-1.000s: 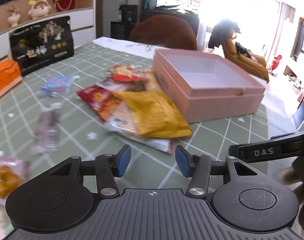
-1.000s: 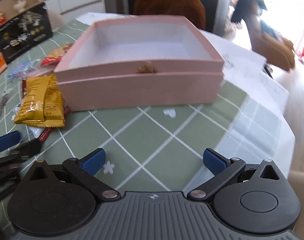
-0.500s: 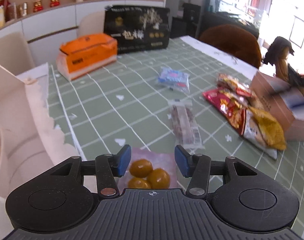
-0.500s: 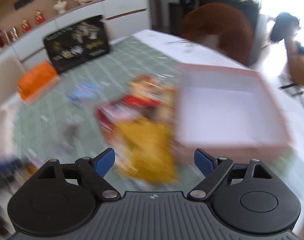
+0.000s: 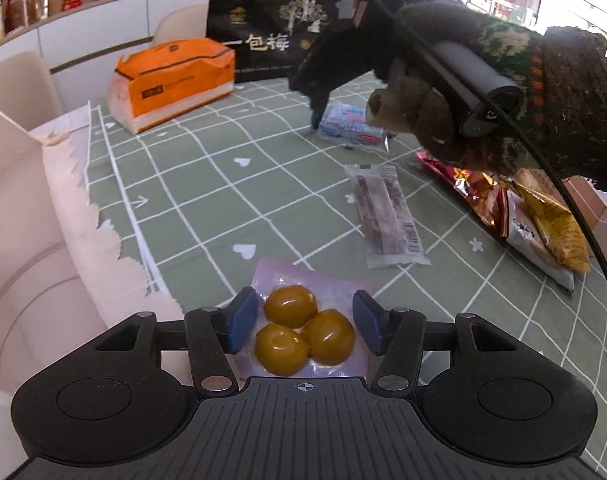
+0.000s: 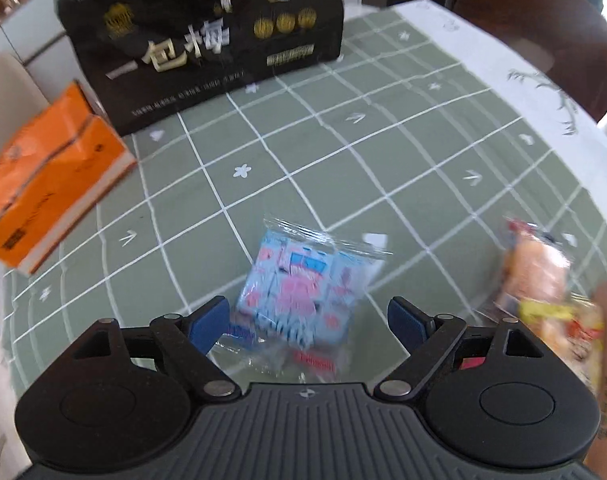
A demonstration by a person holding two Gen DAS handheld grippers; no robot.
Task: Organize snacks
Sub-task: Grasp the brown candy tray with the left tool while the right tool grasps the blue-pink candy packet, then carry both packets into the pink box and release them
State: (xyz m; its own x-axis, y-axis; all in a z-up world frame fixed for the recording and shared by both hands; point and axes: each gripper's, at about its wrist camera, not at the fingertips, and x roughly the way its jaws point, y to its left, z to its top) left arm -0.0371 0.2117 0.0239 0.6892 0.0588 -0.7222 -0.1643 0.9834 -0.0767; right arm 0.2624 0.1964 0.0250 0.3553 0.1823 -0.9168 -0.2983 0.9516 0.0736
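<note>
Step in hand, as judged: both grippers lining up on separate snacks for pickup.

Left gripper (image 5: 305,322): its jaws have just been opening and stand apart on either side of a clear pouch of three yellow-brown sweets (image 5: 303,330), which lies flat at the near edge of the bench (image 5: 191,200); pads not pressing it.

Right gripper (image 6: 307,320): jaws wide, empty, poised over a light-blue snack packet (image 6: 303,288) mid-bench; this view is blurred.

More snacks to the right: a long wrapped bar (image 5: 385,216), a pile of red and yellow packets (image 5: 519,212). Pink box (image 5: 601,208) far right, partly hidden by a sleeve.

Next move calls for lowering, then closing on each thin pack without sliding it.
</note>
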